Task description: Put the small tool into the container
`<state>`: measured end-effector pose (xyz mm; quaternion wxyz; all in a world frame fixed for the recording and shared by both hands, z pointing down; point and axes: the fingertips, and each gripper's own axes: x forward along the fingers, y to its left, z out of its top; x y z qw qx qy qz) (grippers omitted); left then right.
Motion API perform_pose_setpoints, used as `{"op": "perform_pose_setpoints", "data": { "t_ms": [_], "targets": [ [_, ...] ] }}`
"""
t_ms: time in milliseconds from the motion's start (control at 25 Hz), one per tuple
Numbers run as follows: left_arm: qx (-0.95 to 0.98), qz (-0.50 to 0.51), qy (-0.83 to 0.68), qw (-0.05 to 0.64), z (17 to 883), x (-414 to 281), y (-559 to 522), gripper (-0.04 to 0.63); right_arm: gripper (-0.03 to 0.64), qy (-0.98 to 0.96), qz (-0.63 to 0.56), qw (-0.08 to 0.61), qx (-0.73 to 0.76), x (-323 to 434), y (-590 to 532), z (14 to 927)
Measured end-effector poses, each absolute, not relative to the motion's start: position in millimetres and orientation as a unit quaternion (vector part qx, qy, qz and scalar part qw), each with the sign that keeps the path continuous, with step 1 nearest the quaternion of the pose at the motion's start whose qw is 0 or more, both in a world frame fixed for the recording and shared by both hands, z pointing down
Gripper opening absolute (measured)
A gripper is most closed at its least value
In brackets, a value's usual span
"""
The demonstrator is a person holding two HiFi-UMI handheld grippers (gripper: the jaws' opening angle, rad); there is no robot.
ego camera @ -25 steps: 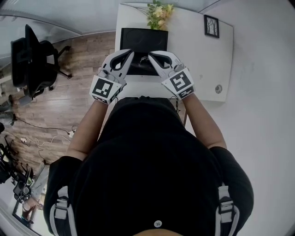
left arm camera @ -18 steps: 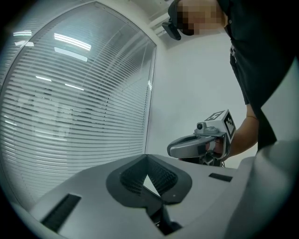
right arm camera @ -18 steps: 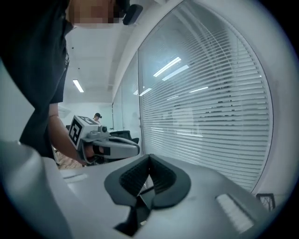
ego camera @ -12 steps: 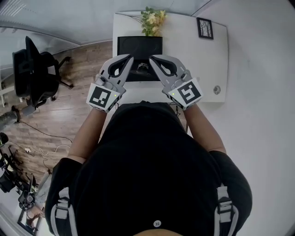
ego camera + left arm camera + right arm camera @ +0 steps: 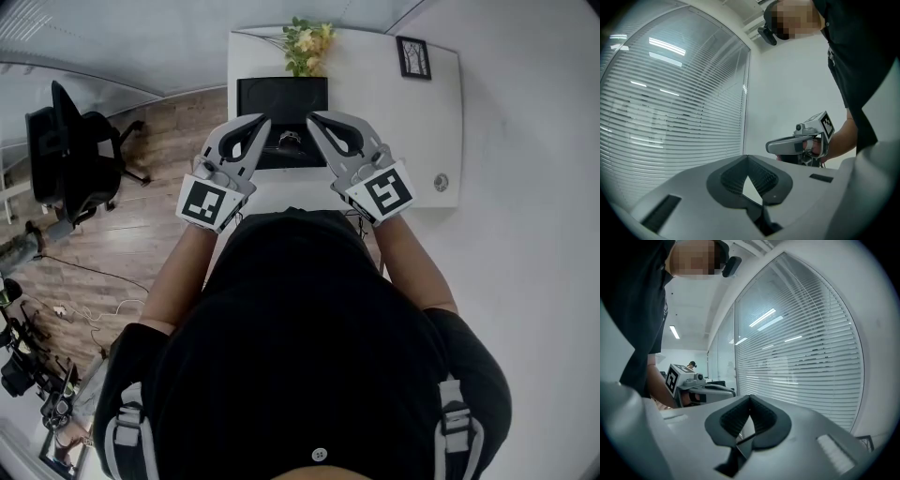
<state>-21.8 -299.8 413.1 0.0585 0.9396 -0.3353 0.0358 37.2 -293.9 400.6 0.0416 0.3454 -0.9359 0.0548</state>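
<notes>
Head view: left gripper, right gripper, jaws pressed together, empty; small tool between them on container.

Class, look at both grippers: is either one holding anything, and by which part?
Nothing is held: the left gripper and right gripper are both shut and empty.

White table, black container, yellow flowers, brown wood-grain floor, black chair, black shirt
</notes>
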Motion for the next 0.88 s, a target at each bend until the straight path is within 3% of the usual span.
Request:
{"op": "perform_pose_setpoints", "data": {
  "t_ms": [880],
  "targets": [
    [0.939,0.034,-0.338,0.06,411.6,-26.2,-303.5,0.008,0.011,-0.937,0.051,0.048,0.341,30.5,-295.2,405.0]
  ]
}}
